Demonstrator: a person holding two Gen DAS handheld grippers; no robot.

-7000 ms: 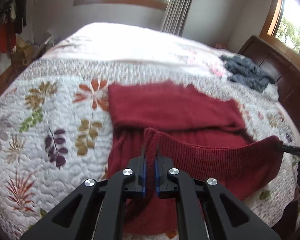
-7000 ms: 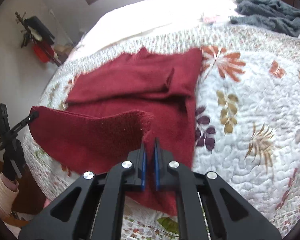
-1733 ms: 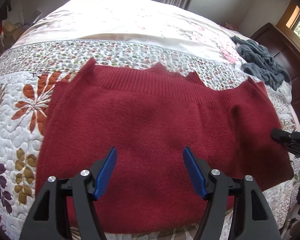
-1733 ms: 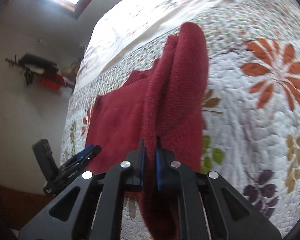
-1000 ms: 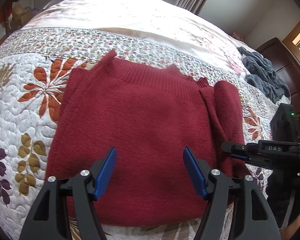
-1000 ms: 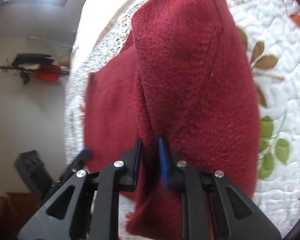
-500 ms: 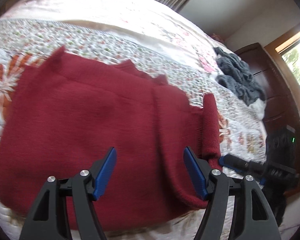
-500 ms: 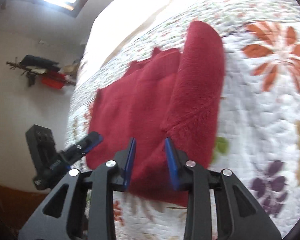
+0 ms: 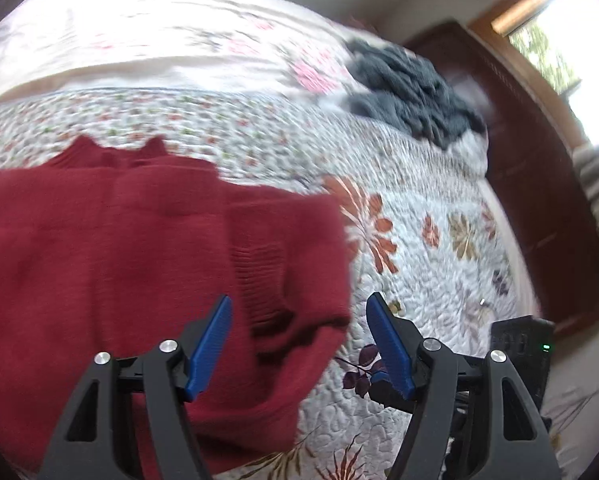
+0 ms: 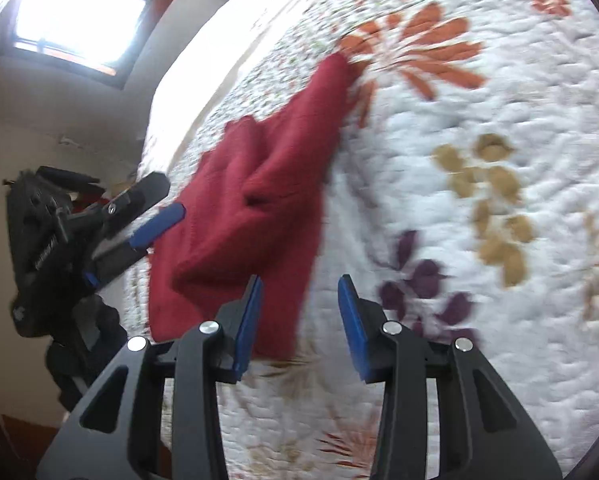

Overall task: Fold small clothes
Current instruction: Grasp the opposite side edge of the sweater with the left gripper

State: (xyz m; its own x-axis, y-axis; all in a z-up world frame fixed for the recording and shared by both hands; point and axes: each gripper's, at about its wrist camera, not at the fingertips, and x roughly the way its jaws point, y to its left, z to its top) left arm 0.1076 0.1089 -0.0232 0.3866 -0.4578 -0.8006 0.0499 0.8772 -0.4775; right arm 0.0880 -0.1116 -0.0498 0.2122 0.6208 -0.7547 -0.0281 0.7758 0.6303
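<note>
One red sweater folded on quilt; one grey garment apart. Left tool, right tool: both wide open, empty.

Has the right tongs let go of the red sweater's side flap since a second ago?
Yes. The right tongs are open and pulled back toward the quilt's near edge; the red sweater lies released.
</note>
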